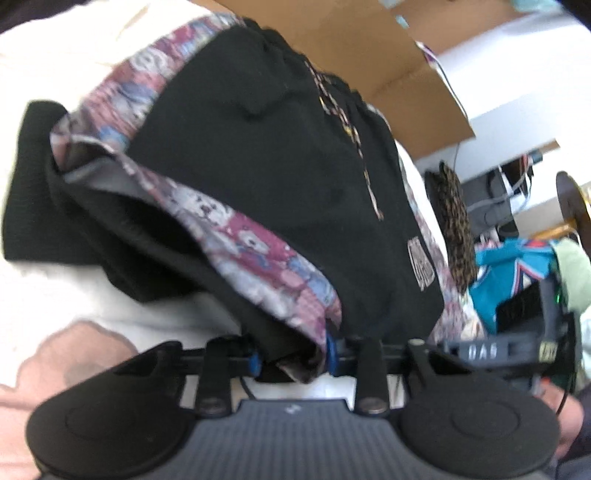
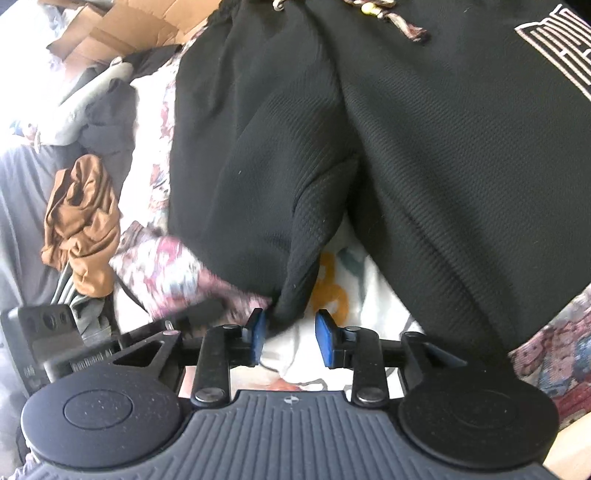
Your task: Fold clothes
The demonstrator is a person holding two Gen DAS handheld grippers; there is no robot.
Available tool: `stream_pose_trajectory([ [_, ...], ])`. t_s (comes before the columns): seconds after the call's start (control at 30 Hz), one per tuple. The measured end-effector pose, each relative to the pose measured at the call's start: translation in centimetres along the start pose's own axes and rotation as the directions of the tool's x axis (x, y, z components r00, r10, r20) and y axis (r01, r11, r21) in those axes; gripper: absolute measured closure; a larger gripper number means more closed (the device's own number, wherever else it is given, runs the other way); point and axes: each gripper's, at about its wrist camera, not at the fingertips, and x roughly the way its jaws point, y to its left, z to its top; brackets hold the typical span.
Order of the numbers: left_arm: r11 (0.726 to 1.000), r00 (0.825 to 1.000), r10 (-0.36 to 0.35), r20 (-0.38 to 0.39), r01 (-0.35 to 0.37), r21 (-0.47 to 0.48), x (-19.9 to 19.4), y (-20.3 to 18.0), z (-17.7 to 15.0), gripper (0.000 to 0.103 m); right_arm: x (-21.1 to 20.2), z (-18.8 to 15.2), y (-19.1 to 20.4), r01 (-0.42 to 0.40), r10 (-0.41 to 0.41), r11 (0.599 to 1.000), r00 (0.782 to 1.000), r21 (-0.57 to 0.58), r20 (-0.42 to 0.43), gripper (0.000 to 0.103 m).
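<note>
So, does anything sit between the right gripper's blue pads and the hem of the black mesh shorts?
Nothing visible does. The right gripper is open, and a fold of the black mesh shorts hangs by its left pad with only white printed bedding behind.

Black shorts (image 1: pixel 266 155), patterned trim, partly folded

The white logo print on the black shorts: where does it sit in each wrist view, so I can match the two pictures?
Left wrist view: the logo print sits right of centre, low on the black shorts, near their right edge.
Right wrist view: the logo print is in the top right corner, cut off by the frame edge.
Shared landmark: the patterned drawstring, left of the logo in both views.
</note>
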Motion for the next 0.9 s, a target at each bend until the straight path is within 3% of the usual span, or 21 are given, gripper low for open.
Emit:
stream_pose_trajectory([
  [0.27,0.991,0.999,-0.05,0.019,0.052,-0.126,0.2,1.2,1.5,0.075,1.9,0.2,1.1,-0.048,0.049,0.999,0.999,0.018,-0.019,0.072],
  [0.53,0.98,0.995,-0.092,0.035,0.097,-0.175,-0.2,1.6,2.4,0.075,4.0,0.6,1.0,-0.093,0.093,0.991,0.996,0.1,0.007,0.07],
  [0.57,0.979,0.995,-0.095,0.037,0.1,-0.176,-0.2,1.6,2.4,0.075,4.1,0.6,1.0,-0.099,0.098,0.989,0.995,0.109,0.013,0.078],
  [0.6,0.978,0.994,-0.098,0.039,0.104,-0.179,-0.4,1.6,2.4,0.075,4.0,0.6,0.9,-0.102,0.101,0.989,0.995,0.111,0.017,0.097],
  [0.63,0.977,0.994,-0.101,0.041,0.107,-0.182,-0.6,1.6,2.4,0.075,3.9,0.6,0.8,-0.103,0.102,0.988,0.995,0.111,0.016,0.103],
  [0.9,0.973,0.992,-0.113,0.053,0.122,-0.194,-2.1,0.5,1.5,0.077,0.2,0.3,0.9,-0.073,0.074,0.997,0.997,0.013,-0.037,0.103],
])
